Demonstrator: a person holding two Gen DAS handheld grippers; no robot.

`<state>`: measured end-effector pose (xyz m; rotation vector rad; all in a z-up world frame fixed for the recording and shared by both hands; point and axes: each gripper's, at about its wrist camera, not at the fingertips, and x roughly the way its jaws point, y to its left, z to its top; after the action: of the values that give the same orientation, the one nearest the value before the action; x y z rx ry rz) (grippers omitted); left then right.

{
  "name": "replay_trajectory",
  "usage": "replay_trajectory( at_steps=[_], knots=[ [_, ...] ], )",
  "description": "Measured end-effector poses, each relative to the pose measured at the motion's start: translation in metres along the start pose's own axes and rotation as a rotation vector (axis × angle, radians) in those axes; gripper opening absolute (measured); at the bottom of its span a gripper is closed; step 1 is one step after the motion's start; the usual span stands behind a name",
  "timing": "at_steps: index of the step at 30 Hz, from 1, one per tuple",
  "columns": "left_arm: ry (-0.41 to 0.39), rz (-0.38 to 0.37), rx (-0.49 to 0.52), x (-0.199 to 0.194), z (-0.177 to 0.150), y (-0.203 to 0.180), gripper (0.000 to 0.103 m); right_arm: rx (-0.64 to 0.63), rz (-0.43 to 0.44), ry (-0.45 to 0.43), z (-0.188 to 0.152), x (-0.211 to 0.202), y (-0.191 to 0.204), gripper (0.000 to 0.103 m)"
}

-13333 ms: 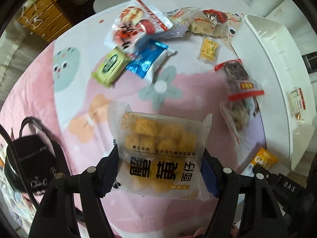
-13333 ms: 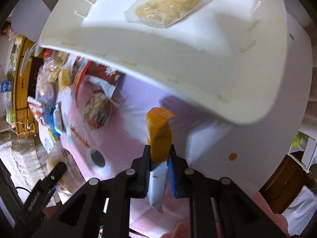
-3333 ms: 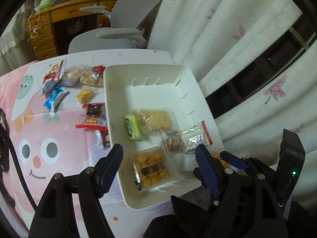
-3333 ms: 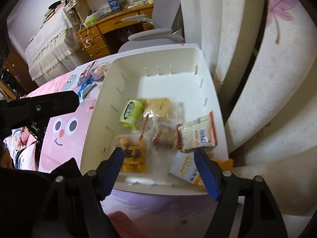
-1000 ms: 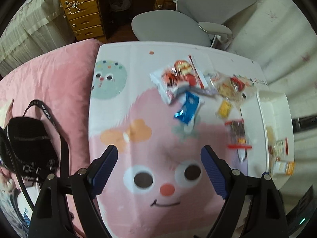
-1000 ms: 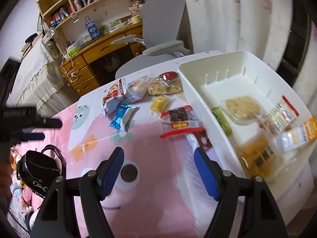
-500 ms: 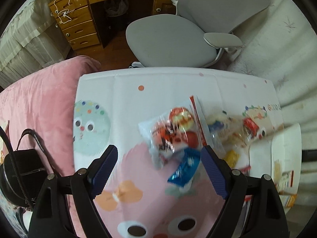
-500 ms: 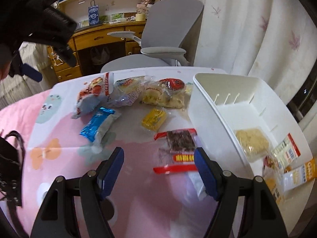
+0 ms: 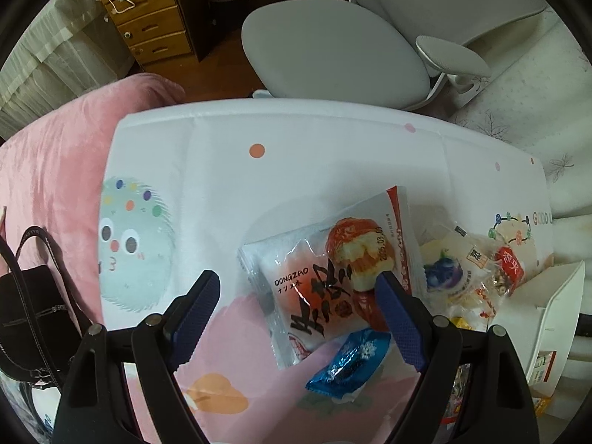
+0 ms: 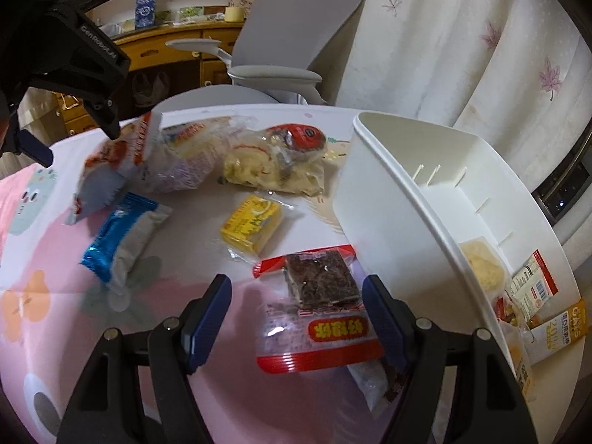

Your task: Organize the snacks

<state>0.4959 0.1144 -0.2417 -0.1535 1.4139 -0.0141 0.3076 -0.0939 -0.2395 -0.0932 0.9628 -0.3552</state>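
My left gripper (image 9: 298,318) is open just above a white and red DONGZAO snack bag (image 9: 329,277), which lies between its jaws. A blue packet (image 9: 347,364) lies below it. My right gripper (image 10: 296,318) is open over a red-edged brownie packet (image 10: 318,310) on the table. A yellow packet (image 10: 253,227), the blue packet (image 10: 118,235) and clear pastry bags (image 10: 273,162) lie beyond. The white bin (image 10: 373,199) at right holds several snacks. The left gripper's body (image 10: 66,66) shows at upper left.
A grey office chair (image 9: 333,44) stands behind the table and a wooden drawer unit (image 9: 148,26) behind that. A black bag (image 9: 26,307) lies on the pink blanket at left. Curtains (image 10: 462,37) hang behind the bin.
Both grippers have dropped lower and closer to the table. The left now straddles the DONGZAO bag; the right now hovers over the brownie packet. Both stay open.
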Motion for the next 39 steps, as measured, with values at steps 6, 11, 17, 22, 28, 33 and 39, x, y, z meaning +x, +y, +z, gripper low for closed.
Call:
replay_trajectory(
  at_steps=[6,11,17,22,28,33,39],
  knots=[
    [0.007,-0.031,-0.018,0.011,0.006,-0.001,0.085,-0.003,-0.022,0.055,-0.001,0.017,-0.001,0.073],
    [0.024,-0.054,-0.034,0.020,0.008,0.001,0.085,-0.007,-0.008,0.040,-0.004,0.020,-0.001,0.073],
    [0.046,-0.074,-0.058,0.032,0.008,-0.004,0.085,-0.017,0.023,0.023,-0.006,0.021,-0.003,0.071],
    [0.042,-0.068,-0.069,0.035,0.007,-0.006,0.083,-0.018,0.068,0.022,-0.006,0.021,-0.005,0.062],
    [0.034,-0.062,-0.114,0.028,0.006,0.001,0.060,-0.025,0.080,0.033,-0.003,0.022,-0.005,0.056],
    [0.004,-0.064,-0.167,0.021,0.003,0.015,0.033,-0.021,0.095,0.054,0.000,0.025,-0.010,0.054],
    [0.024,-0.087,-0.195,0.015,-0.009,0.025,0.025,0.003,0.111,0.089,-0.001,0.022,-0.014,0.053]
  ],
)
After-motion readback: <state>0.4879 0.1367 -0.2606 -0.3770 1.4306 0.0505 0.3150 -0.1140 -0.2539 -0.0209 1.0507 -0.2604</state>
